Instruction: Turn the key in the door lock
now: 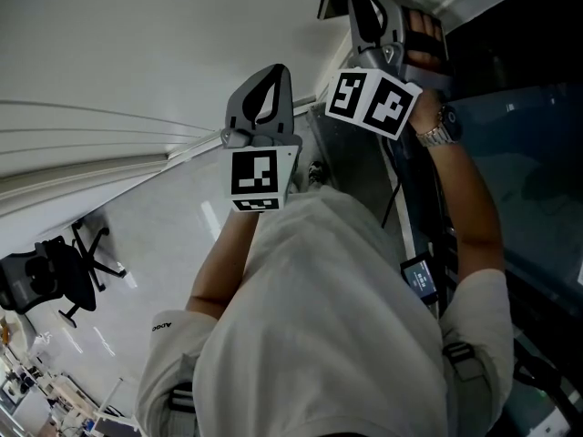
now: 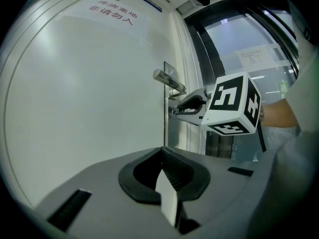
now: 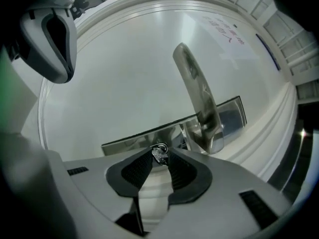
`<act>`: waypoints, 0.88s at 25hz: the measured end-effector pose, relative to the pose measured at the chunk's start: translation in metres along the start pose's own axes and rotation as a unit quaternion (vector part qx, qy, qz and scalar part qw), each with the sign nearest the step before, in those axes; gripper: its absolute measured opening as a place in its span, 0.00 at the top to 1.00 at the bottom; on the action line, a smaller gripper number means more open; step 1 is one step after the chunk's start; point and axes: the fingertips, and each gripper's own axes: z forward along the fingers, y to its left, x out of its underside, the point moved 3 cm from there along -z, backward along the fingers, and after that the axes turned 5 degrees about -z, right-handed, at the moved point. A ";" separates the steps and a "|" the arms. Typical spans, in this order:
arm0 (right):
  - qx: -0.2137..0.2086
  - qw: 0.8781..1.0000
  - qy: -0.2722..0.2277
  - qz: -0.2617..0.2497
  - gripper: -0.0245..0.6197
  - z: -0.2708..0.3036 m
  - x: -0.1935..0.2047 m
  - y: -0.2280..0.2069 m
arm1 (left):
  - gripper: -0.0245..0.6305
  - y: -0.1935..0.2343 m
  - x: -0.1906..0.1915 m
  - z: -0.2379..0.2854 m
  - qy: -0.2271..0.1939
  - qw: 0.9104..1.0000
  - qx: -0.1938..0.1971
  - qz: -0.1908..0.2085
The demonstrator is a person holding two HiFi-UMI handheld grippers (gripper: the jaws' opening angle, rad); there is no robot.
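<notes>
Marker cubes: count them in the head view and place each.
2: one marker cube on the left gripper at centre, the other on the right gripper, upper right.

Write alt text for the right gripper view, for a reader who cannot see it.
The fingers of the right gripper pinch a small key at the lock plate of a white door. A silver lever handle sticks out from the plate beside the key.

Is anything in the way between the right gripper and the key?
No, nothing visible. The key sits right between the right gripper's jaw tips; the door handle stands off to one side.
</notes>
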 end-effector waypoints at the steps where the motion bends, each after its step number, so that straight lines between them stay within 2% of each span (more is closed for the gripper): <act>1: -0.002 1.000 -0.002 0.014 0.80 0.000 0.000 0.000 | 0.95 0.000 0.000 0.001 -0.001 1.000 0.001 0.000; 6: -0.013 0.996 -0.013 0.084 0.81 0.000 0.000 -0.002 | 0.95 0.003 0.000 0.003 -0.003 1.000 0.004 -0.001; 10: -0.019 0.993 -0.016 0.118 0.81 -0.001 0.000 -0.005 | 0.95 0.003 -0.001 0.003 -0.003 1.000 0.006 -0.003; 16: -0.029 0.980 -0.025 0.195 0.81 -0.001 0.001 -0.009 | 0.95 0.003 -0.003 0.003 -0.005 1.000 0.005 -0.005; 19: -0.042 0.969 -0.025 0.244 0.81 -0.001 0.002 -0.011 | 0.95 0.005 -0.004 0.002 -0.005 1.000 0.002 -0.006; 22: -0.063 0.944 -0.034 0.321 0.82 0.000 0.004 -0.014 | 0.95 0.005 -0.004 0.002 -0.005 1.000 0.001 -0.007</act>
